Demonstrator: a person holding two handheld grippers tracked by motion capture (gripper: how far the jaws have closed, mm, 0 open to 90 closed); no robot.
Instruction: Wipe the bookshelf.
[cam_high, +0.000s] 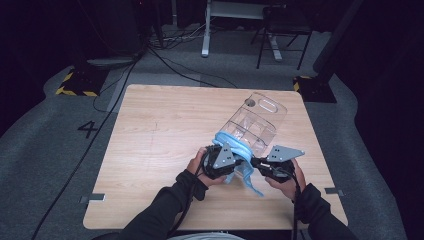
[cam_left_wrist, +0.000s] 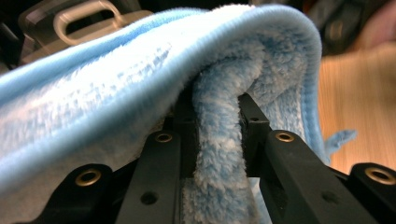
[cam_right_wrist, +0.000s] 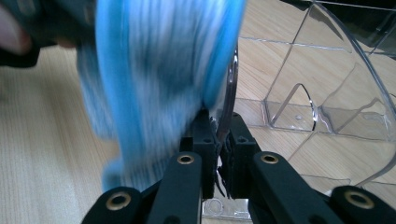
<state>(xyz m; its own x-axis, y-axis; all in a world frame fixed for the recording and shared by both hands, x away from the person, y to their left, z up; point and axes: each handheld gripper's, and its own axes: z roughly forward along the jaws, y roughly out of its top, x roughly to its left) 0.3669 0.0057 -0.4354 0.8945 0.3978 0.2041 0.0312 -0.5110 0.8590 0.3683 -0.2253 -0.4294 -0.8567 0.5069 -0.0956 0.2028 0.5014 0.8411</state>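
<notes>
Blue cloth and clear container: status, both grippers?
Left gripper shut on the blue cloth, draped over the container's near end. Right gripper shut on the clear container rim, container on its side. Nothing in the way.

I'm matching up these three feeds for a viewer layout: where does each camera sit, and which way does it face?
High view: above the person's side, facing forward and down on the wooden table; forearms, left gripper and right gripper show.
Left gripper view: on the left gripper, looking along its jaws, shut on the blue cloth.
Right gripper view: on the right gripper, facing the clear plastic container, jaws clamped on its rim.
All three share the cloth and the container.
</notes>
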